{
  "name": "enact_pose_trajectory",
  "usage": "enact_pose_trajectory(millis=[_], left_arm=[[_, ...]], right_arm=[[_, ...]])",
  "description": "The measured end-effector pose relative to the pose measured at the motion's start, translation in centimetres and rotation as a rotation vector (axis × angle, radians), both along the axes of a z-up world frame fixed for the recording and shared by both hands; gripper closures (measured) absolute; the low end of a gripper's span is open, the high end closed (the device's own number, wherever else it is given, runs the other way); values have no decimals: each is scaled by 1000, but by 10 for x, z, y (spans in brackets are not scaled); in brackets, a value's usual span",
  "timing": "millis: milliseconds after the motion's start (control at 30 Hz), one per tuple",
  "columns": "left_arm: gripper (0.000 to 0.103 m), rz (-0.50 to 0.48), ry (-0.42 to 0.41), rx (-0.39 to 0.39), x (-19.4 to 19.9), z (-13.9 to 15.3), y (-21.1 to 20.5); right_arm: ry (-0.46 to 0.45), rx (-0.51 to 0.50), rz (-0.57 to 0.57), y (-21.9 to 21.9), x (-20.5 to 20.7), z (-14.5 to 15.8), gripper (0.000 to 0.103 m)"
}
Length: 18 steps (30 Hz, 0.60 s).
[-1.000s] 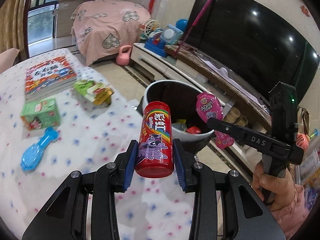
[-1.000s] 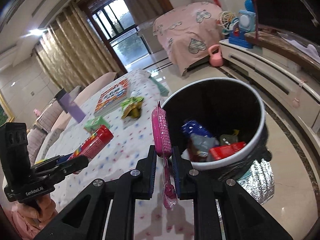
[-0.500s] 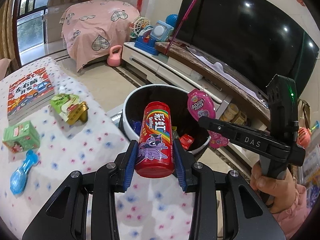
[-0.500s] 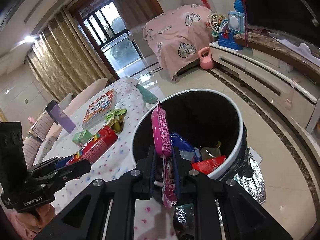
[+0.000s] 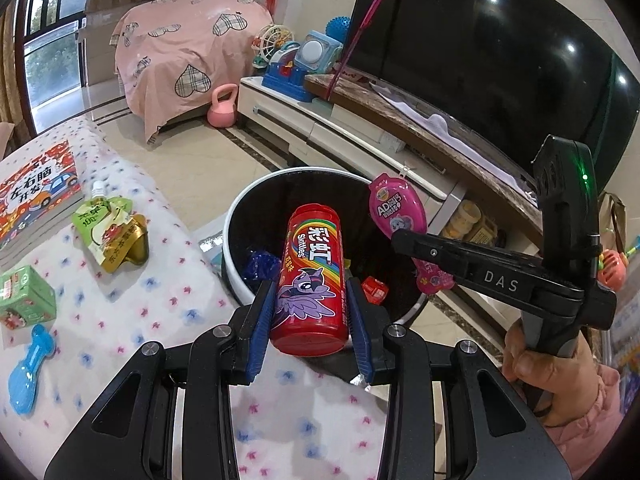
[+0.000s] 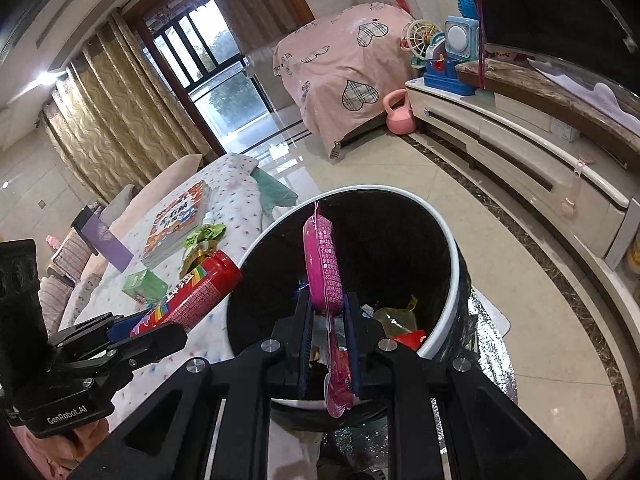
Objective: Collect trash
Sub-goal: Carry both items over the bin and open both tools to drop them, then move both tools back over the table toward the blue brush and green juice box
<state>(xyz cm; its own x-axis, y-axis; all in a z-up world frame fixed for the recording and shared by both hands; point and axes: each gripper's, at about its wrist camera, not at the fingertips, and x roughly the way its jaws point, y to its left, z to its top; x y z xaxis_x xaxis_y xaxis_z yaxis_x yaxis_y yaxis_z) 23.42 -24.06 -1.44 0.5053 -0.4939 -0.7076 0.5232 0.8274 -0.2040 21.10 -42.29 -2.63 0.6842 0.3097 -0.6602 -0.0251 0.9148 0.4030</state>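
Red and glossy, the Skittles tube [image 5: 310, 280] is sitting clamped between the blue pads [image 5: 259, 328] of our left gripper [image 5: 310, 330], its far end reaching over the near rim of the trash bin [image 5: 236, 220]. We are holding the tube upright in the left wrist view, with the bin's black mouth at 12 o'clock from it. Our right gripper [image 6: 330, 344] is pinching the pink snack packet [image 6: 324, 268] edge-on in a narrow grip, directly above the bin's opening; in the left view that packet is hanging at 2 o'clock from the tube. Inside the bin we are seeing a blue wrapper [image 5: 260, 266] and a red wrapper [image 6: 408, 338]. On the dotted tablecloth [image 5: 120, 312], at 9 o'clock from the tube, a green drink pouch [image 5: 106, 232] and a green carton [image 5: 24, 300] are lying.
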Motion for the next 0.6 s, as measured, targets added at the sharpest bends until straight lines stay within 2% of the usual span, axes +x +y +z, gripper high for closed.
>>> enact_pose_trajectory(millis=[467,600], left_arm=[[69,9,35,25,19,-11,-13],[61,21,57,13,23,-11,-10]], right_arm=[[56,-7,11,-6,16,-15,87],[68,-1,-1,-10,20,-18,82]])
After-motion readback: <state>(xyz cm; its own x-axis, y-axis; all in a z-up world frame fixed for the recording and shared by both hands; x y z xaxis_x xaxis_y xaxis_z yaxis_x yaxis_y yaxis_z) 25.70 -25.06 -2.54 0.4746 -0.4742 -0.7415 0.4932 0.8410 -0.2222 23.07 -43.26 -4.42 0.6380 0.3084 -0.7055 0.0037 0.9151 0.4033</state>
